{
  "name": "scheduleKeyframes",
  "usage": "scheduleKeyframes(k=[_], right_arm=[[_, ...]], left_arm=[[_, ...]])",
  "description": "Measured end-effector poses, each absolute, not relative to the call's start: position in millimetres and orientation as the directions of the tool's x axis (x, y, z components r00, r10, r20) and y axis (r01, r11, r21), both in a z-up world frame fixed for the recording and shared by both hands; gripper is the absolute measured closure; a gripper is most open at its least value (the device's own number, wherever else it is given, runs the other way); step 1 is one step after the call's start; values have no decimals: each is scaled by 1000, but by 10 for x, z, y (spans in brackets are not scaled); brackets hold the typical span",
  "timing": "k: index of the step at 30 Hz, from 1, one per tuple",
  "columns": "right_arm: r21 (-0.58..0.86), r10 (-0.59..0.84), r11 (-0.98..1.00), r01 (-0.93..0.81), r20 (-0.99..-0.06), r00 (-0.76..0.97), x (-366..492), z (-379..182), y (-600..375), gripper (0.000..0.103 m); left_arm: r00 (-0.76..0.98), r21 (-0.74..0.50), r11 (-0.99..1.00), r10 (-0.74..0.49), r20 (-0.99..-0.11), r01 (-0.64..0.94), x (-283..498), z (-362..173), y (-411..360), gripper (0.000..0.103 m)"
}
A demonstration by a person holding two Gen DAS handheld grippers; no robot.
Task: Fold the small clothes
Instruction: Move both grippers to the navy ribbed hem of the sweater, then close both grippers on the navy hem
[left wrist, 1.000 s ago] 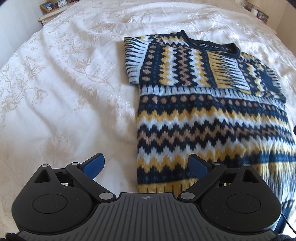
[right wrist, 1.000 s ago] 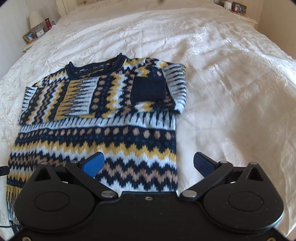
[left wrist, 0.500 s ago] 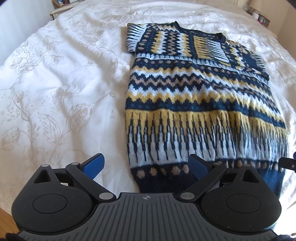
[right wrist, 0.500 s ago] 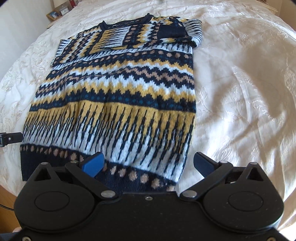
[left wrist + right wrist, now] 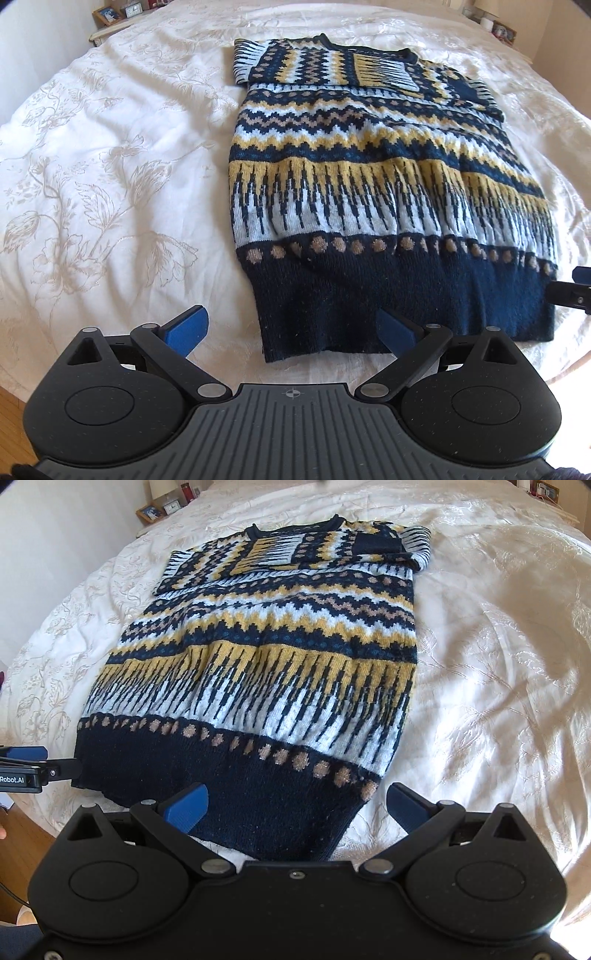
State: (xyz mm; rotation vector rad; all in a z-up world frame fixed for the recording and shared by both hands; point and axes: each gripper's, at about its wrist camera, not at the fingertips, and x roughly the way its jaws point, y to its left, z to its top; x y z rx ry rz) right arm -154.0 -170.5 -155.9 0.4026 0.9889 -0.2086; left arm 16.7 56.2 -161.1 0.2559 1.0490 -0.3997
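A patterned knit sweater (image 5: 376, 177), navy, yellow, white and tan, lies flat on the bed with both sleeves folded across the chest and the navy hem nearest me. It also shows in the right wrist view (image 5: 266, 672). My left gripper (image 5: 291, 328) is open, its jaws wide apart, just in front of the hem's left corner. My right gripper (image 5: 295, 805) is open, its jaws wide apart, over the hem's right corner. Each gripper's tip shows at the edge of the other's view.
The white embroidered bedspread (image 5: 110, 166) covers the bed. A nightstand with picture frames and a clock (image 5: 162, 509) stands at the far left. The wooden floor (image 5: 22, 834) shows past the bed's near edge.
Both grippers have drawn back from the sweater's chest toward its hem, so the navy hem band and the near bed edge now show. Both stay open.
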Motion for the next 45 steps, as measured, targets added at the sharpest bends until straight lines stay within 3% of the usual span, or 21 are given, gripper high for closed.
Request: scheduleKeyframes(k=[11,16,24,29,32,35,37,38,39,45], right_arm=[[277,31,871,406,-855,518,-1498,-1777,-1758,0],[300,57,853,426,-866,496,-1412,-1891,-1812,0],[379,115,805,457,-854,507,-1363,-2009,-1903,0],[410,163,787,461,-859,486,-1344,-2004,-1975,0],[417,193,785,458,-867,459,-1328,-2002,-1979,2],[417,214,786,457,-876,431,-1298,-2001,-1951,26],[416,220,792,447,-877,427,-1294,-1983,-1937,39],[435,236,784,443,-869,435,-1300,-1980,-1945,60],[452,252,772,447,-863,438,-1297,-1981,-1954,88],[530,300,732,428,-815,495,-1340,-1740,-2060,90]], left_arm=[[409,-6,882,-224,-885,471,342,-1769,511,5],[373,-58,899,-238,-897,434,485,-1890,525,13],[301,-123,903,-262,-917,412,653,-2019,511,15],[263,-167,887,-300,-917,429,685,-2028,523,31],[248,-199,880,-327,-912,431,688,-2012,532,47],[234,-240,879,-357,-904,412,688,-1996,552,66],[219,-266,878,-373,-902,398,689,-1978,564,87],[209,-284,876,-385,-899,390,693,-1966,573,89],[204,-295,876,-391,-897,381,693,-1948,580,93],[257,-347,865,-451,-855,363,745,-1554,655,95]])
